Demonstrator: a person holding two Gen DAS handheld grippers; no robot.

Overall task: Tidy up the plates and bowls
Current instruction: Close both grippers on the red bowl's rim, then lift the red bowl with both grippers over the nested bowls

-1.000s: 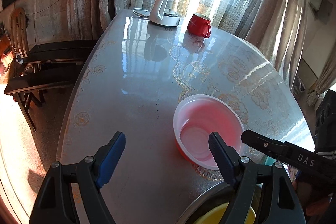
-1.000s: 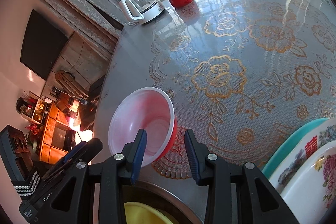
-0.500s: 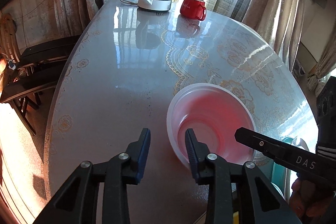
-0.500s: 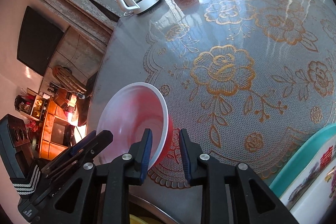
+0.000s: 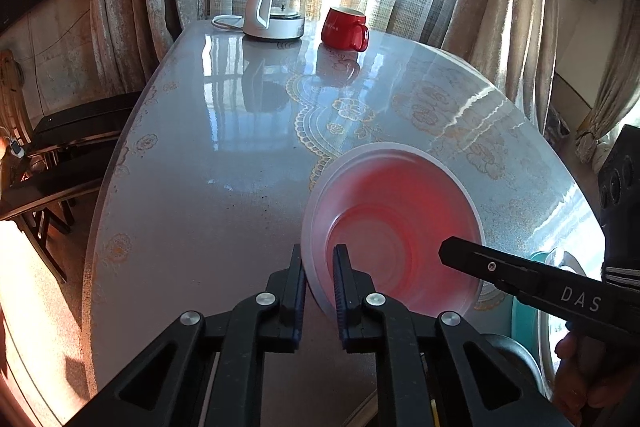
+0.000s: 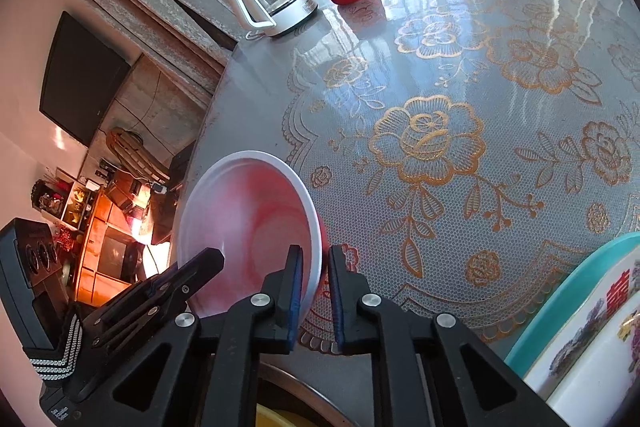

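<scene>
We have the red plastic bowl with white inside [image 5: 394,223] pinched on opposite near rims, left gripper [image 5: 318,281] and right gripper [image 6: 316,281] both clamped, bowl tilted ahead of us.

The wide oval table with its glossy lace-patterned cover [image 5: 224,187] lies bare through the middle and along its left edge, leaving open passage there. At the far end a glass kettle on a white base [image 5: 276,9] and a red ceramic mug [image 5: 344,29] stand side by side. The near right corner is crowded by a teal-rimmed flowered plate [image 6: 592,311] and a metal basin's rim [image 6: 304,385].
</scene>
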